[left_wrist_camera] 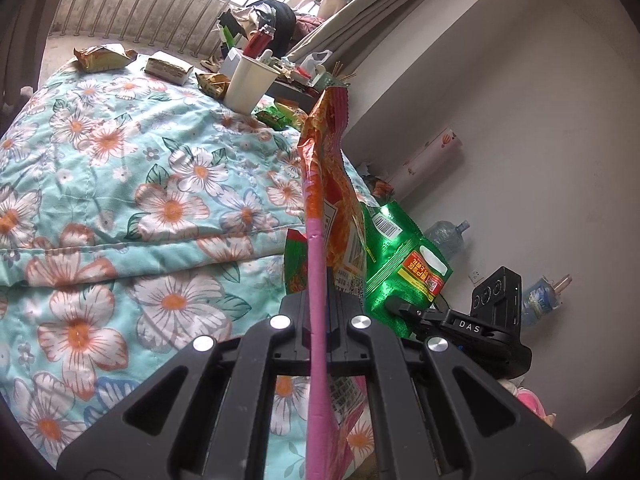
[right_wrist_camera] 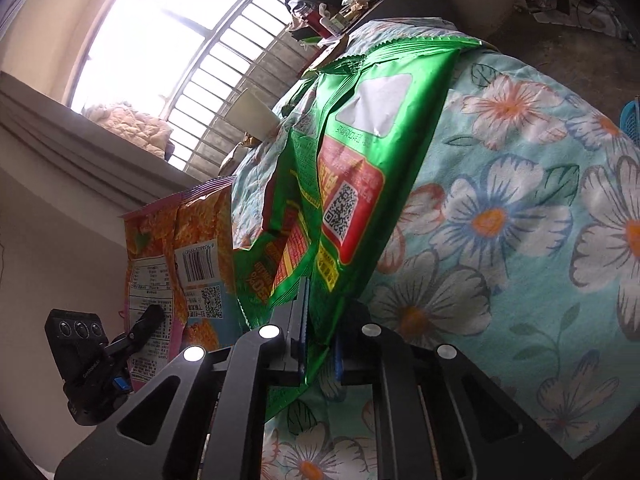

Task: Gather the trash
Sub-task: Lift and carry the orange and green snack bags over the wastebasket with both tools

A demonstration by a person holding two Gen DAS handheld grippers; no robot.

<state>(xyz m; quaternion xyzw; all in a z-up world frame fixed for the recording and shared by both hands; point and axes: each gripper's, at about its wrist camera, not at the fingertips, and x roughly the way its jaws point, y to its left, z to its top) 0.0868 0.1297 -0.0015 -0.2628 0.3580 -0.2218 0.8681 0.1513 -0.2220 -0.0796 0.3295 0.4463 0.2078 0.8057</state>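
orange-pink snack bag (left_wrist_camera: pixel 338 184): crinkled foil, sealed edge pinched upright in left gripper (left_wrist_camera: pixel 318 312), jaws closed on it | green snack bag (right_wrist_camera: pixel 360 152): glossy foil (serrated top edge), clamped in right gripper (right_wrist_camera: pixel 318 344) | both above floral quilt (left_wrist_camera: pixel 132 184), soft, puffy | paper cup (left_wrist_camera: pixel 250 84), wrappers behind

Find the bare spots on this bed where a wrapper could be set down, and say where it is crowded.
Free: the floral quilt between the paper cup and the left gripper. Crowded: the far end, around the cup, small box and wrappers.
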